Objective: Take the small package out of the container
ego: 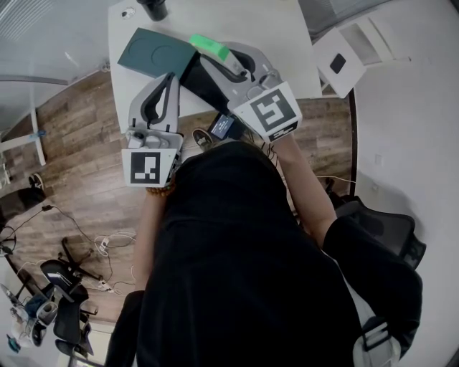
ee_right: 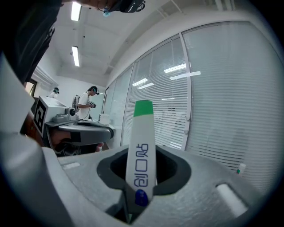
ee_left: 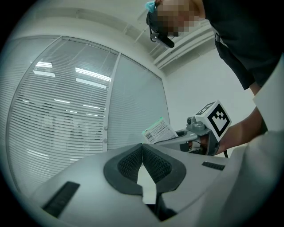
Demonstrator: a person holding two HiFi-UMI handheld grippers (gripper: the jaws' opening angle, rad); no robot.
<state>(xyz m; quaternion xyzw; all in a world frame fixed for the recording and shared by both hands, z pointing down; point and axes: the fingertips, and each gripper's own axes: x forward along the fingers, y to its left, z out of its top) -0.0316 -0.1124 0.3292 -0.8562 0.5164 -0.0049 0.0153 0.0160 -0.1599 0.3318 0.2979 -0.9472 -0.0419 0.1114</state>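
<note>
lower left, the left hand-held gripper is clenched, empty. upper middle, the right hand-held gripper grasps the small package, just right of the dark green container on the worktop. pinch firmly, lift level.

You're aiming left gripper level at blinds, jaws meeting at tips, nothing sitting between. Your right gripper is showing at right, cube turning toward camera, jaws pinching package, printed label showing. Your forearm is reaching in behind it.
</note>
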